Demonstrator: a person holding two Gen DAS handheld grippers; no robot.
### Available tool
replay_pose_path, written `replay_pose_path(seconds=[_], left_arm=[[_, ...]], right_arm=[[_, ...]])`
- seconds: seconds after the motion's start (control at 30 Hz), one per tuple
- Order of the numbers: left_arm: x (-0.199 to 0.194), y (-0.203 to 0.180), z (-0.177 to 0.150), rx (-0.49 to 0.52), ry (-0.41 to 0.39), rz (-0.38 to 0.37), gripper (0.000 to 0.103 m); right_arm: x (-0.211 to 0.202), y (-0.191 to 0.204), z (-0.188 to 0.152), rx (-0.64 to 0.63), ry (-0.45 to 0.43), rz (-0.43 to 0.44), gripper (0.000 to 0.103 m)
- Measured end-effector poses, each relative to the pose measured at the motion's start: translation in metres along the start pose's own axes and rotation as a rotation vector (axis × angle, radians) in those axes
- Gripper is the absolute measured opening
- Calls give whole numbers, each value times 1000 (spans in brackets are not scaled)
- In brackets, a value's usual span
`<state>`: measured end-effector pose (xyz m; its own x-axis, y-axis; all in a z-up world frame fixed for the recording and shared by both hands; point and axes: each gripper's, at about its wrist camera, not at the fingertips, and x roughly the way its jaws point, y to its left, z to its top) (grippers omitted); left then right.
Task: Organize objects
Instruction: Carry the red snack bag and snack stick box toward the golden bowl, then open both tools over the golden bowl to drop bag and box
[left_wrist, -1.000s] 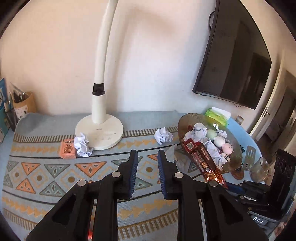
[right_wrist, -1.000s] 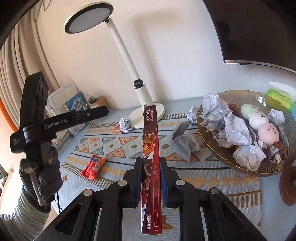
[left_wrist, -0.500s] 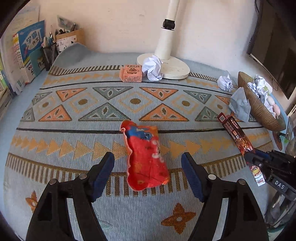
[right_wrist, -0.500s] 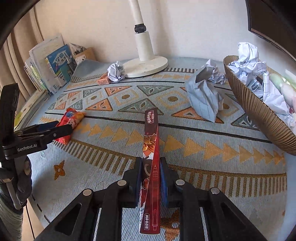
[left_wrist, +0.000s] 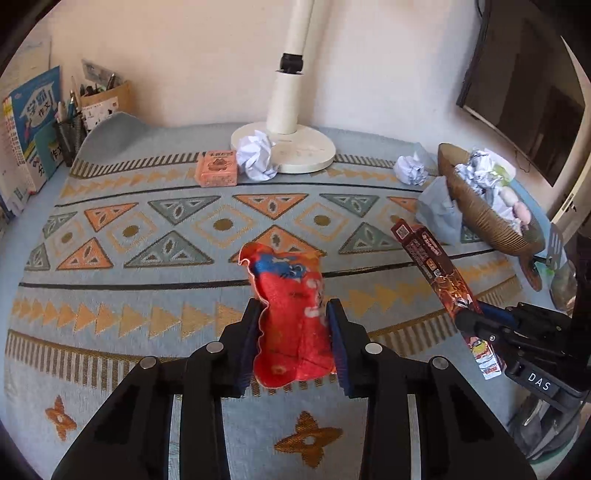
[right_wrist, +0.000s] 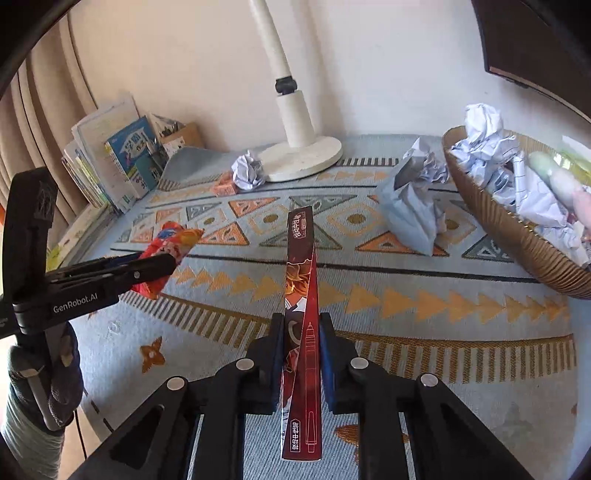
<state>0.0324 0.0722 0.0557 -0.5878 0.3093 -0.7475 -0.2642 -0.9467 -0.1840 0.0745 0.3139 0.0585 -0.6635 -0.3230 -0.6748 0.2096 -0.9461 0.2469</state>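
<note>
Two hand-held grippers grip — left (left_wrist: 291, 325) red packet (left_wrist: 291, 314) (just closed), right (right_wrist: 301, 354) pen box (right_wrist: 301, 295).

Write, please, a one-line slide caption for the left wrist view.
Left gripper closed on a red snack packet over the patterned mat, while the right gripper holds a dark red pen box.

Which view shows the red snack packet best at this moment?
The left wrist view: the red snack packet fills the centre, pinched between the left gripper pads, print visible. The right wrist view shows the packet only small at the left edge, partly hidden behind that gripper's finger.
</note>
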Motion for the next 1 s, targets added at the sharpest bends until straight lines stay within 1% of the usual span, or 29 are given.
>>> replay_pose_path(seconds=[0.03,0.1,0.17,0.23,0.3,0.4,0.47,0.57,0.6,0.67,0.7,0.73,0.77,0.8,0.87,0.93,1.0], left_arm=[[-5,-8,5,7,-16,-37,32],[-13,-29,21,26,-55,-72,32],[-19,-56,40,57,-98,-126,32],[-22,-89,59,107,-144,-194,32],[-16,-125,75,165,-161,-239,32],[4,-177,98,244,-171,-282,32],[19,-203,116,264,-166,-308,32],[38,-227,135,279,-178,-334,32],[46,-234,141,283,-178,-342,32],[59,-246,152,297,-179,-370,34],[65,-250,156,301,-171,-395,38],[72,-251,161,297,-152,-421,44],[78,-250,164,283,-127,-448,50],[82,-248,166,260,-99,-468,52],[82,-236,167,216,-77,-478,52],[72,-222,161,208,-92,-485,52],[57,-206,154,201,-117,-462,52]], right_arm=[[-15,-6,5,15,-38,-6,17],[-47,-23,15,32,-118,-49,17],[-76,-45,26,49,-188,-120,17],[-97,-74,35,84,-247,-214,17],[-105,-106,45,133,-260,-276,17],[-106,-147,61,203,-248,-318,17],[-104,-162,75,204,-240,-350,17],[-99,-176,95,198,-242,-384,17],[-93,-179,103,186,-246,-407,17],[-82,-188,114,166,-222,-471,26],[-77,-194,117,167,-198,-480,36],[-74,-201,117,181,-182,-476,41],[-74,-206,115,200,-179,-466,41],[-77,-208,111,211,-186,-449,41],[-83,-206,101,218,-203,-435,41],[-85,-199,92,224,-203,-419,41],[-87,-185,82,224,-213,-396,41]])
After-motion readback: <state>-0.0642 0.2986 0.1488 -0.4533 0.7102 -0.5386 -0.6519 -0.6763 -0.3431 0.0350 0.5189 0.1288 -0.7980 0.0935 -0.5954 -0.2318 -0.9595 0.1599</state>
